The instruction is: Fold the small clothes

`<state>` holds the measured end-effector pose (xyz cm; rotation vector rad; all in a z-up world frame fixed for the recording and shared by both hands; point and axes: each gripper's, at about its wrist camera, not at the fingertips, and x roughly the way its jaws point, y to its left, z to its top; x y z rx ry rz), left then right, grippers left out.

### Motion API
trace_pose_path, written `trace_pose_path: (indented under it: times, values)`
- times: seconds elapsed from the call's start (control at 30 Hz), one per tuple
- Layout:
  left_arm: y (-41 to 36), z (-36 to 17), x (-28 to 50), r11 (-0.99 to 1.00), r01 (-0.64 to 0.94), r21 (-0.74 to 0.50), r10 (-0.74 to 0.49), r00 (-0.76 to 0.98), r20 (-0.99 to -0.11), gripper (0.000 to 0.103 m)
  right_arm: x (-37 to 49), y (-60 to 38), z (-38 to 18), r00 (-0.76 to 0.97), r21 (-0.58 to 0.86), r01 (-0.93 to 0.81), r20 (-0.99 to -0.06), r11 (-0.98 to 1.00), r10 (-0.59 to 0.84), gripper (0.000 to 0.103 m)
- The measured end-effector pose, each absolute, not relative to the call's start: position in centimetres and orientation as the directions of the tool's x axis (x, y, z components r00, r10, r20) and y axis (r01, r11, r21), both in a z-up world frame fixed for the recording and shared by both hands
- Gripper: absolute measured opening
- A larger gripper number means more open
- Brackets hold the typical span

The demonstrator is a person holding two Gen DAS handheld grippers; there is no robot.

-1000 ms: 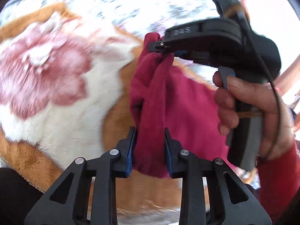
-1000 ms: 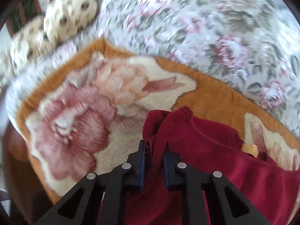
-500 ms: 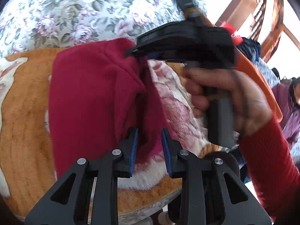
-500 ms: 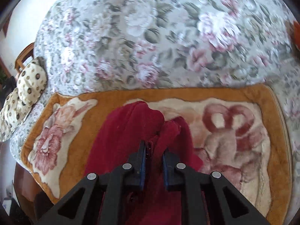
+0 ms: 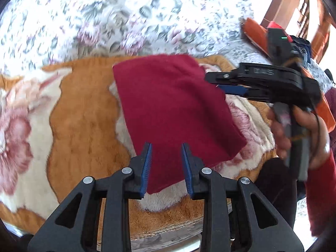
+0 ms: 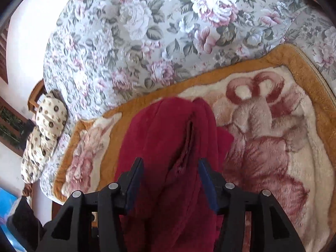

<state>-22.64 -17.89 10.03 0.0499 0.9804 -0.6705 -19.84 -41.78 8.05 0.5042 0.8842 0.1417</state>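
Observation:
A small dark red garment [image 5: 174,109] lies folded into a rough rectangle on the plush orange and cream blanket [image 5: 84,113]. My left gripper [image 5: 166,147] is open, its jaws apart over the near edge of the cloth, gripping nothing. My right gripper [image 5: 212,82] shows in the left wrist view at the cloth's right edge, held by a hand. In the right wrist view the right gripper [image 6: 171,161] is open, with the red garment [image 6: 166,142] bunched between and below its jaws, not pinched.
The blanket [image 6: 294,67] lies on a bed with a floral cover [image 6: 147,31]. A spotted cream pillow [image 6: 44,126] is at the far left. An orange object [image 5: 256,35] and wooden furniture [image 5: 292,0] stand at the back right.
Both grippers were shut on the red garment and carried it over. Now both have opened and let it go, and it lies folded on the blanket.

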Motion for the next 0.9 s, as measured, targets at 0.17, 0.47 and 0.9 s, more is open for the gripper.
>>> trace_pose_path:
  times: [0.17, 0.47, 0.9]
  values:
    - [-18.2, 7.5, -22.6, 0.811, 0.527, -0.252, -0.479, 0.354, -0.803, 0.026, -21.7, -39.2, 8.4, 0.643, 0.508, 0.031, -0.669, 0.861, 0.372, 0.052]
    - [-18.6, 7.3, -23.3, 0.795, 0.552, -0.253, -0.492, 0.342, -0.801, 0.037, -24.4, -40.5, 7.2, 0.630, 0.365, 0.079, -0.740, 0.928, 0.237, 0.014]
    - [-19.5, 10.8, -22.6, 0.807, 0.562, -0.182, -0.472, 0.429, -0.770, 0.037, -22.8, -42.8, 6.8, 0.669, 0.425, 0.122, -0.703, 0.897, 0.242, 0.054]
